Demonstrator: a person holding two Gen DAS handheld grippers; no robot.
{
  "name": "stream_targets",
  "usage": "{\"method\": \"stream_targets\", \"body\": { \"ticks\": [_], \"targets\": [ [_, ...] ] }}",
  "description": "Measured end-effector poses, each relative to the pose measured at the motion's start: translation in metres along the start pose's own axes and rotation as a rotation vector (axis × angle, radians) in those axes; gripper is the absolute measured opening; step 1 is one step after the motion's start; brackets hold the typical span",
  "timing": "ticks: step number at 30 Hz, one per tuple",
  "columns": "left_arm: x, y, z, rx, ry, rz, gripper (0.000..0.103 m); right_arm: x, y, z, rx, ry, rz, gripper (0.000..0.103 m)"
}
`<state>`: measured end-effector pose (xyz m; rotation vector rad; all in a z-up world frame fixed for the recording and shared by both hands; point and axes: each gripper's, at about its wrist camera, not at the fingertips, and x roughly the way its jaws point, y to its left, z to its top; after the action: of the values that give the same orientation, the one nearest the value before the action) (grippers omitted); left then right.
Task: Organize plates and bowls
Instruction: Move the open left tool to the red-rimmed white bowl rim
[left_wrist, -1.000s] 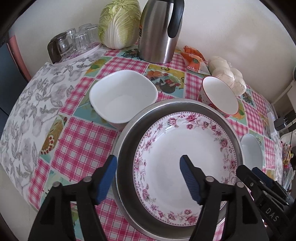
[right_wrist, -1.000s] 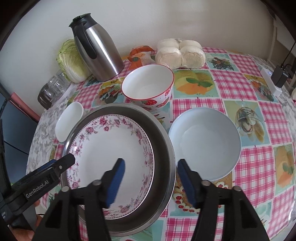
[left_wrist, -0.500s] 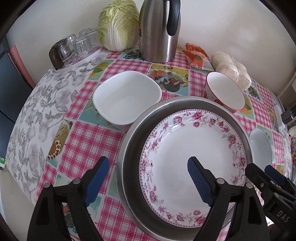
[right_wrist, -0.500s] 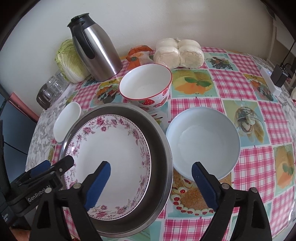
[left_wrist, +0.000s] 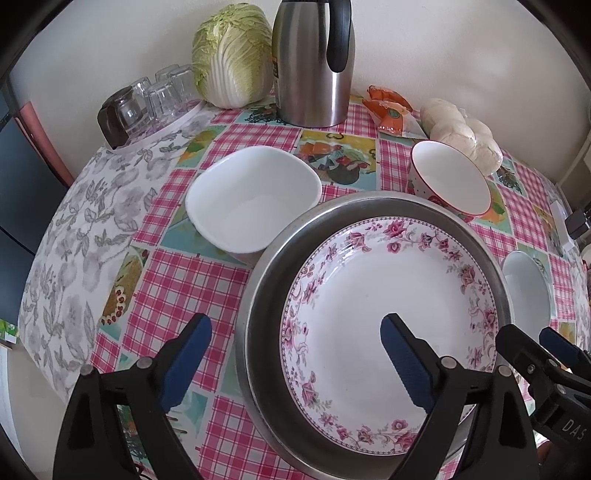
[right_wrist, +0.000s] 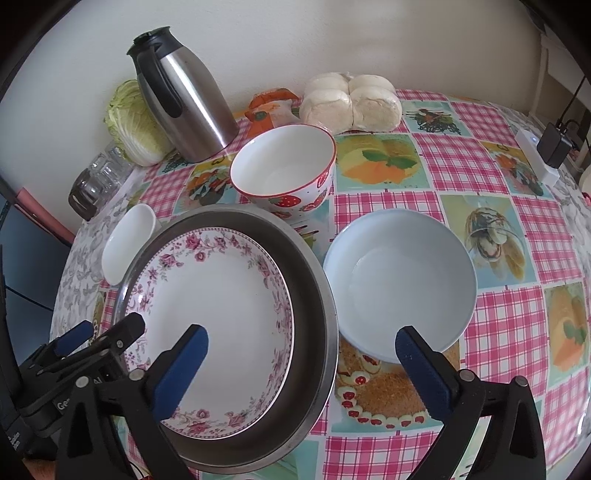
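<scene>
Bench (right_wrist: 480, 177) covered by a pink checked cloth with picture squares; a grey floral cloth (left_wrist: 74, 236) drapes over its left end. Largest item: round steel pan (left_wrist: 266, 280), near edge of bench, centre. Inside it lies a white plate with pink flower border (left_wrist: 369, 295), flat, sitting toward the pan's left side in the right wrist view. Pale blue round bowl (right_wrist: 399, 280) stands just beside the pan on its right, empty. White square-ish bowl (left_wrist: 255, 206) stands at the pan's far left, its near corner touching or just behind the pan rim; cannot tell which. Strawberry-print bowl with red rim (right_wrist: 284, 166) stands just behind the pan, upright, empty. Along the wall: steel thermos jug with black handle (left_wrist: 314, 62), napa cabbage (left_wrist: 232, 51) to its left, upturned glasses (left_wrist: 147, 99) further left, an orange packet (left_wrist: 391, 110) and a bag of white buns (right_wrist: 351, 99) to the right of the jug. White adapter with a black plug (right_wrist: 543, 151) at far right edge. Left gripper (left_wrist: 295, 354): jaws have just been opening, now wide apart, straddling the pan's left rim, nothing pressed between them. Right gripper (right_wrist: 303, 354): jaws likewise just been opening, now spread wide over the pan's right rim and the blue bowl's near edge, gripping nothing.
</scene>
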<state>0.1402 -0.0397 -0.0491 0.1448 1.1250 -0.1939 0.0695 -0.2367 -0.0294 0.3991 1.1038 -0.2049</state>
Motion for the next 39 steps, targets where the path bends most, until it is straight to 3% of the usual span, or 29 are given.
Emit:
{"method": "stream_targets", "body": {
  "ticks": [3, 12, 18, 23, 35, 39],
  "targets": [
    [-0.001, 0.001, 0.001, -0.005, -0.01, 0.016, 0.101, -0.002, 0.001, 0.001, -0.009, -0.013, 0.005, 0.103],
    [-0.007, 0.002, 0.018, -0.038, -0.08, 0.029, 0.101, -0.008, -0.004, 0.015, 0.001, -0.084, 0.003, 0.103],
    [-0.01, -0.009, 0.039, -0.082, -0.143, -0.028, 0.102, -0.02, -0.014, 0.035, 0.044, -0.18, 0.011, 0.103],
    [-0.009, -0.031, 0.058, -0.029, -0.2, -0.059, 0.102, -0.028, -0.024, 0.049, 0.084, -0.254, -0.032, 0.103],
    [0.002, -0.048, 0.105, -0.047, -0.194, -0.189, 0.102, -0.026, -0.051, 0.086, 0.16, -0.285, -0.055, 0.103],
    [0.011, -0.059, 0.113, -0.024, -0.211, -0.193, 0.102, -0.014, -0.056, 0.093, 0.177, -0.266, -0.057, 0.103]
  ]
}}
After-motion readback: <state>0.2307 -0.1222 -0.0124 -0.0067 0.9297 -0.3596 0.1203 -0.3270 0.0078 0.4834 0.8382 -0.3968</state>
